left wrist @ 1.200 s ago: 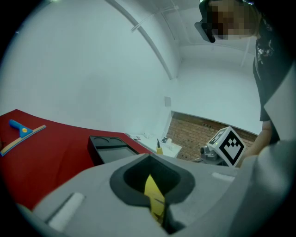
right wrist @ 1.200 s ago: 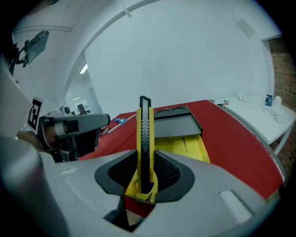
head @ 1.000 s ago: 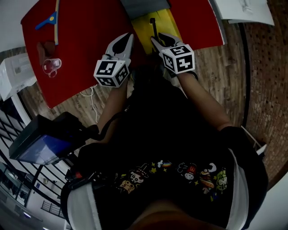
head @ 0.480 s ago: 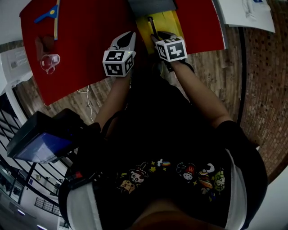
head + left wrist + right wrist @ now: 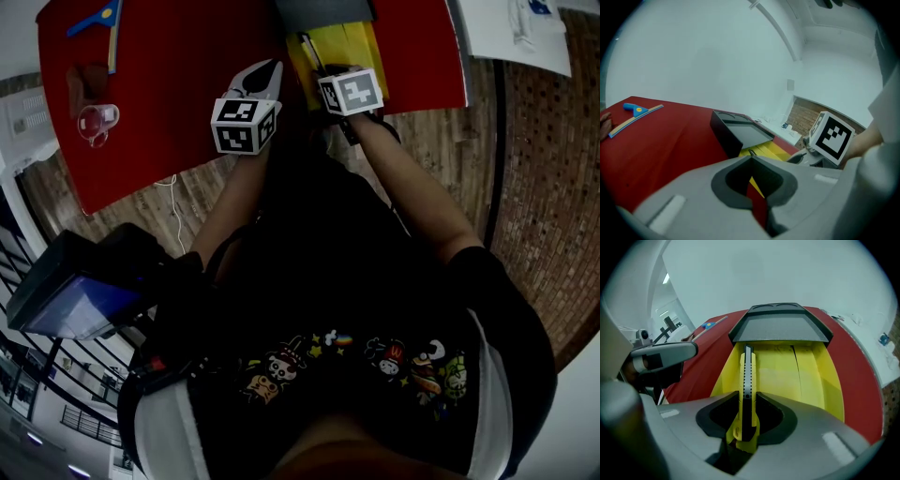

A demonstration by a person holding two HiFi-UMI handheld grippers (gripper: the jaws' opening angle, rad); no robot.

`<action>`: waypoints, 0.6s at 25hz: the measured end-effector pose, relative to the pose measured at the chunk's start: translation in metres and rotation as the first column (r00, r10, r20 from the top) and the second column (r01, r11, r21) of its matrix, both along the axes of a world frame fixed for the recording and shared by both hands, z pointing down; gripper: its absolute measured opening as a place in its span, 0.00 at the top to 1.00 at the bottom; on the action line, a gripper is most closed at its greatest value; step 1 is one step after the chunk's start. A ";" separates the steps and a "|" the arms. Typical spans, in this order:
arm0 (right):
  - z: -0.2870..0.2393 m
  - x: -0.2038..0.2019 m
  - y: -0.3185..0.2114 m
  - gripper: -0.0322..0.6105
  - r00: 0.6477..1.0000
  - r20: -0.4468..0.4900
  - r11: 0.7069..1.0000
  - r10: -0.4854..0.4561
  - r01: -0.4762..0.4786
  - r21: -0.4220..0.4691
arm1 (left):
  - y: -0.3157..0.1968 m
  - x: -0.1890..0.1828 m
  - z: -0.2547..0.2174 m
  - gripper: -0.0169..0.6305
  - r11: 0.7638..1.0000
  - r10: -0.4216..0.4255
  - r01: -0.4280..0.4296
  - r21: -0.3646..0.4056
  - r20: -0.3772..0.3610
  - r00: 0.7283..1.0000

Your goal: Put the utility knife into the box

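My right gripper [image 5: 746,416] is shut on the yellow-and-black utility knife [image 5: 747,380], which points at the dark open box [image 5: 780,326] just ahead. In the head view the knife [image 5: 307,49] lies over the yellow sheet [image 5: 352,45], its tip close to the box [image 5: 319,11] at the far edge of the red table [image 5: 178,84]. The right gripper [image 5: 323,73] sits under its marker cube. My left gripper [image 5: 265,70] hovers beside it to the left, shut on nothing. From the left gripper view [image 5: 752,161] the box [image 5: 740,133] stands ahead on the right.
A blue-handled tool [image 5: 94,19], a brown object [image 5: 80,80] and a clear plastic piece [image 5: 94,120] lie at the table's far left. White sheets [image 5: 511,33] sit at the back right. A white cable [image 5: 178,202] hangs off the near edge, above a dark device [image 5: 75,291].
Both grippers have moved forward toward the box. The knife's tip is now nearer the box's near wall, still held by the right gripper.
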State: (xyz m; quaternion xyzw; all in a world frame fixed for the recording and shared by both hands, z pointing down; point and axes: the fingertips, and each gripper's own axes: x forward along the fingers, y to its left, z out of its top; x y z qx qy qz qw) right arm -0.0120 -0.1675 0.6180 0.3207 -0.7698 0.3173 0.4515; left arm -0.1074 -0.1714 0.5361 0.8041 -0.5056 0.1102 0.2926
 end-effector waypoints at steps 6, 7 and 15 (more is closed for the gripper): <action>0.009 -0.003 0.009 0.73 0.999 -0.015 0.998 -0.028 0.027 -0.056 | -0.001 -0.003 -0.001 0.97 1.000 -0.007 0.007 0.007 -0.005 1.000; 0.010 -0.003 0.010 0.73 0.999 -0.016 0.997 -0.028 0.027 -0.067 | -0.001 -0.003 -0.001 0.97 1.000 -0.009 0.009 0.007 -0.007 1.000; 0.015 -0.003 0.012 0.73 0.998 -0.046 0.996 -0.040 0.036 -0.079 | 0.002 -0.004 -0.001 0.97 1.000 -0.011 0.011 0.011 -0.015 1.000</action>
